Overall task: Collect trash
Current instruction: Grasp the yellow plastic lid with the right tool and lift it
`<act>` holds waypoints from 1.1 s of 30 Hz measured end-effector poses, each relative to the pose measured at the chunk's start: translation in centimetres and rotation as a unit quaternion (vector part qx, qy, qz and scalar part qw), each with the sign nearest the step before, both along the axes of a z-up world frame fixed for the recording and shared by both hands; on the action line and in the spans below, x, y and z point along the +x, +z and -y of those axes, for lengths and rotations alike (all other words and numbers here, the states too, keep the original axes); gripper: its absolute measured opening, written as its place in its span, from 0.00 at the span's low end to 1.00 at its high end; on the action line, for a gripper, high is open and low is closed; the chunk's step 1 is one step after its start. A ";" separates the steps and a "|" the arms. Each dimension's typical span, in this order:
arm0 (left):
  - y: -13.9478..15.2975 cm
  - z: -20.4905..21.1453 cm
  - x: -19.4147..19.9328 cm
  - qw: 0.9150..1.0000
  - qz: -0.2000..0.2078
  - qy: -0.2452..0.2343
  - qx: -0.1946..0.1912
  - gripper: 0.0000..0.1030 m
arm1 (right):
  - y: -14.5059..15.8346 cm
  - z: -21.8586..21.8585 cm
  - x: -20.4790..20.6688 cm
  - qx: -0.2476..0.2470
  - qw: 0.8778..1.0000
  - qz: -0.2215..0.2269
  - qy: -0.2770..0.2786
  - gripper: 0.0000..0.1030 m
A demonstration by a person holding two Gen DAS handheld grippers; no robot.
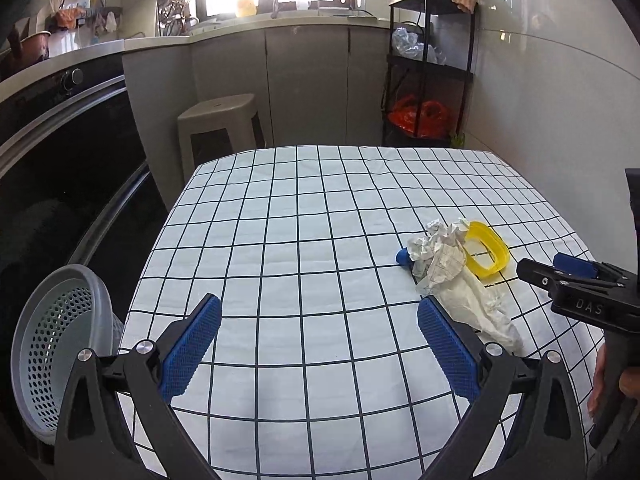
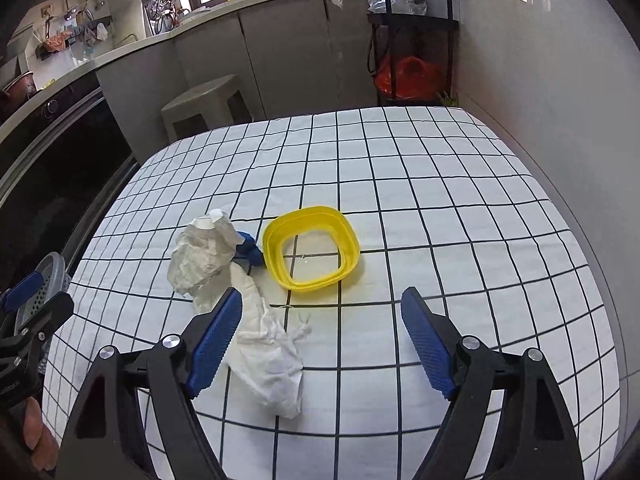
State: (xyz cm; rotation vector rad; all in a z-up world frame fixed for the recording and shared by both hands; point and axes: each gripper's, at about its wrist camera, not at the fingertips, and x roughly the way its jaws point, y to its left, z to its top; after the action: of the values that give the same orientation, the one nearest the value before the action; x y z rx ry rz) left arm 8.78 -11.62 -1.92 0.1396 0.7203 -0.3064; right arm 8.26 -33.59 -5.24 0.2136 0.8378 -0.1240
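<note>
Centrally, crumpled paper (image 2: 202, 258), white tissue (image 2: 272, 356) and yellow ring-shaped lid (image 2: 311, 254) clustered on checked-cloth counter (image 2: 460, 208), left hand-held gripper (image 1: 319, 350) and right hand-held gripper (image 2: 322, 344) both spread wide, empty, perforated grey basket (image 1: 60, 344) at counter's left edge.

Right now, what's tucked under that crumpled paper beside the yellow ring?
A blue object pokes out from under the crumpled paper, touching the yellow ring. The paper covers most of it, so I cannot tell what it is.
</note>
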 end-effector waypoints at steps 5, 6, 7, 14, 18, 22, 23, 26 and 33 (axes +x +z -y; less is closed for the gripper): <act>-0.7 0.1 0.3 1.000 -0.011 0.000 -0.001 0.94 | -1.4 0.6 2.2 0.003 1.000 -0.015 0.009 0.80; -0.8 0.1 0.4 1.000 -0.012 0.000 -0.001 0.94 | -1.8 0.7 2.5 0.007 1.000 -0.019 0.011 0.80; -0.9 0.2 0.5 1.000 -0.013 0.000 -0.001 0.94 | -2.0 0.8 2.8 0.008 1.000 -0.023 0.013 0.80; -1.2 0.4 1.0 1.000 -0.018 -0.003 -0.003 0.94 | -2.8 0.3 4.9 -0.007 0.999 -0.032 0.037 0.81; -1.6 0.6 1.1 1.000 -0.023 -0.006 0.001 0.94 | -3.2 0.3 5.8 -0.007 0.998 -0.039 0.038 0.82; -1.8 0.7 1.0 1.000 -0.026 -0.007 0.002 0.94 | -3.9 0.4 6.5 0.000 0.998 -0.050 0.036 0.82; -1.8 0.7 1.0 1.000 -0.027 -0.007 0.003 0.94 | -4.0 0.4 6.7 -0.001 0.998 -0.052 0.036 0.82; -1.9 0.7 0.9 1.000 -0.027 -0.008 0.003 0.94 | -4.2 0.2 7.2 -0.011 0.998 -0.054 0.033 0.82; -1.9 0.7 0.8 1.000 -0.027 -0.009 0.004 0.94 | -4.3 0.3 7.7 -0.009 0.998 -0.048 0.029 0.81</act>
State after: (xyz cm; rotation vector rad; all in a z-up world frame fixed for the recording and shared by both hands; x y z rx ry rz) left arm 9.54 -12.28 -3.80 0.1462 0.7749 -0.3252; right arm 15.97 -33.90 -9.52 0.1677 0.9370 -0.0869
